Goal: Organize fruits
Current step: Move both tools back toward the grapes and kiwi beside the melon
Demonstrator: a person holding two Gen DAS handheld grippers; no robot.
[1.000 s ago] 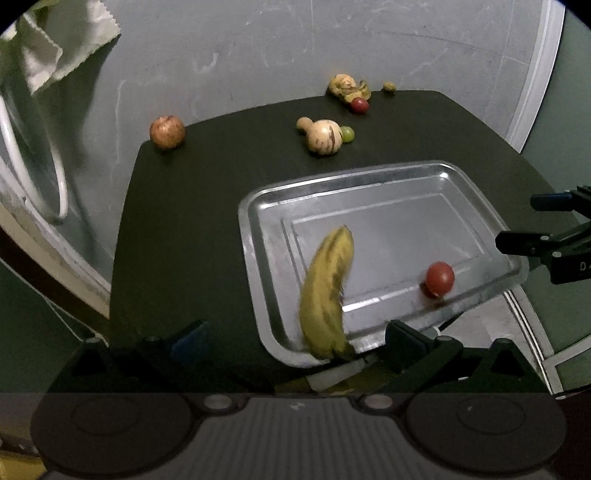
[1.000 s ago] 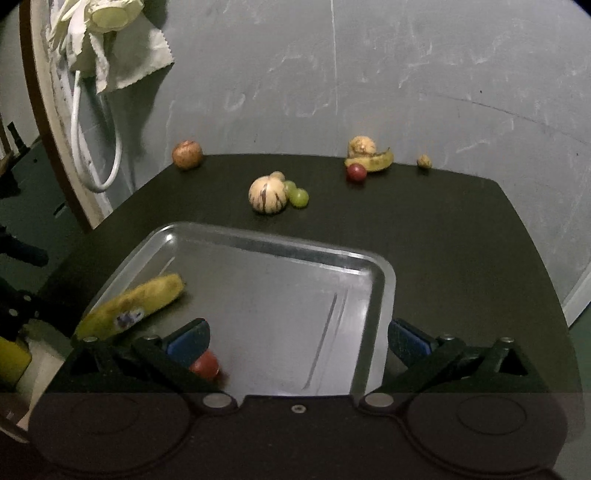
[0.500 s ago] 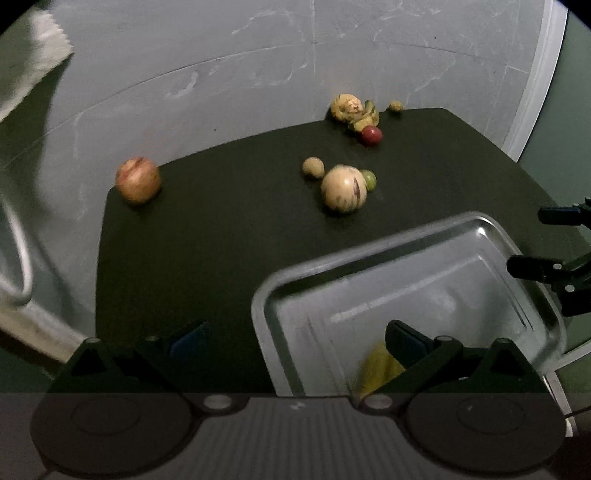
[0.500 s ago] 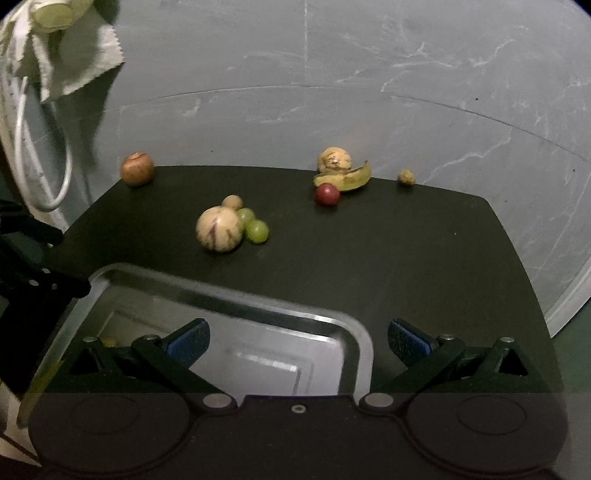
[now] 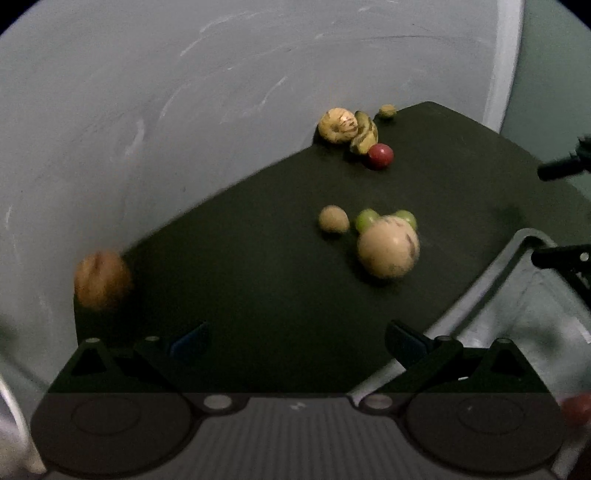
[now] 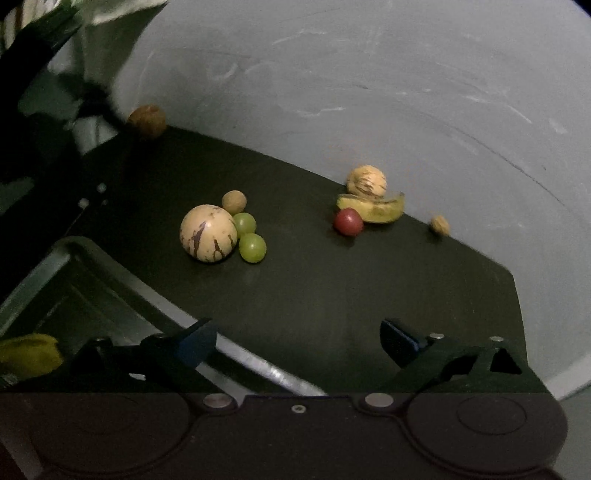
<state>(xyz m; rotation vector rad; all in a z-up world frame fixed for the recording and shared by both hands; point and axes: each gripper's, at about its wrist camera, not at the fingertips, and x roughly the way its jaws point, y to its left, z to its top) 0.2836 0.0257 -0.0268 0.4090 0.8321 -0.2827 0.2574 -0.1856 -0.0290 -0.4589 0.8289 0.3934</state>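
Note:
A metal tray (image 5: 495, 295) (image 6: 110, 273) sits on the black table (image 5: 258, 266) with a banana (image 6: 29, 354) in it. A striped cream melon (image 5: 388, 249) (image 6: 208, 233), two green grapes (image 6: 252, 247) and a small tan fruit (image 5: 333, 219) lie beyond the tray. Further back are another striped melon (image 6: 366, 181), a small banana (image 6: 373, 208), a red fruit (image 5: 379, 156) (image 6: 348, 221) and a nut (image 6: 439, 224). A brown apple (image 5: 101, 280) (image 6: 147, 120) sits at the far left edge. My left gripper (image 5: 295, 341) and right gripper (image 6: 297, 339) are open and empty.
A grey wall (image 6: 369, 74) stands right behind the table. A white cloth and cord (image 6: 92, 11) hang at the upper left. The right gripper's tips (image 5: 561, 258) show at the left wrist view's right edge. A red fruit (image 5: 576, 408) shows at the lower right.
Both grippers have moved forward from over the tray toward the fruits at the back of the table. The tray and its banana have slid out to the frame edges.

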